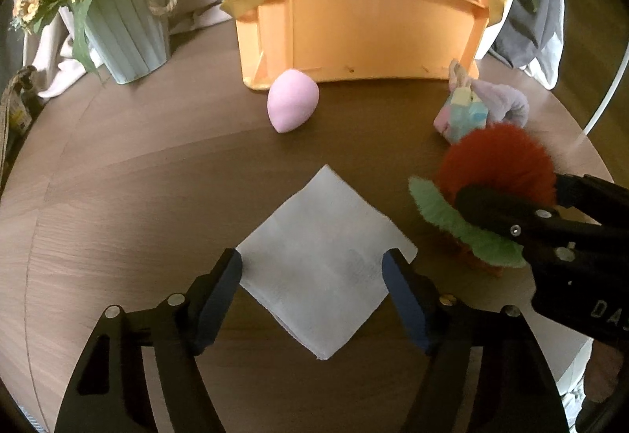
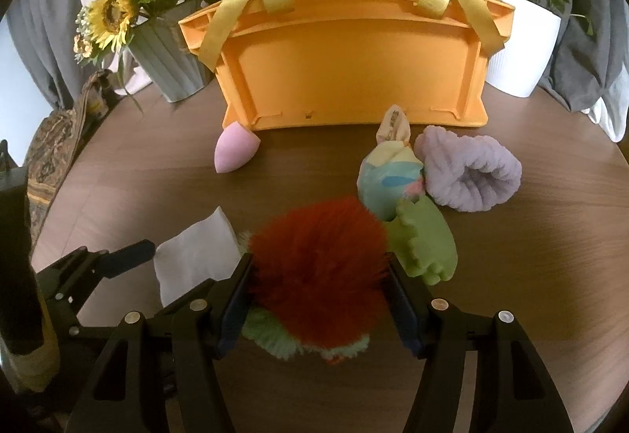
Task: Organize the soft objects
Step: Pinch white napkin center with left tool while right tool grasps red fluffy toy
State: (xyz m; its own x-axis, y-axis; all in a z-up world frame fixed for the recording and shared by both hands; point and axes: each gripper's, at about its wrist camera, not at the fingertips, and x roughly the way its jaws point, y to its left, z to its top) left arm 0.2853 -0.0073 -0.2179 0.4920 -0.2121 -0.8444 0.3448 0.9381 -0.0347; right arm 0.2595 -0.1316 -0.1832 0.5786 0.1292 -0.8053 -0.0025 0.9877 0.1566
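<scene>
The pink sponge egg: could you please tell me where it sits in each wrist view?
Left wrist view: pink sponge egg lies upper centre, at the orange basket's lower left corner.
Right wrist view: pink sponge egg lies left of centre, at the same corner.
Shared landmark: the orange basket.

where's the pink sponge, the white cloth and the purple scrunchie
pink sponge (image 1: 291, 100), left wrist view, middle of its rounded body
white cloth (image 1: 322, 256), left wrist view, centre of the folded square
purple scrunchie (image 2: 471, 173), right wrist view, fluffy outer side near its opening
</scene>
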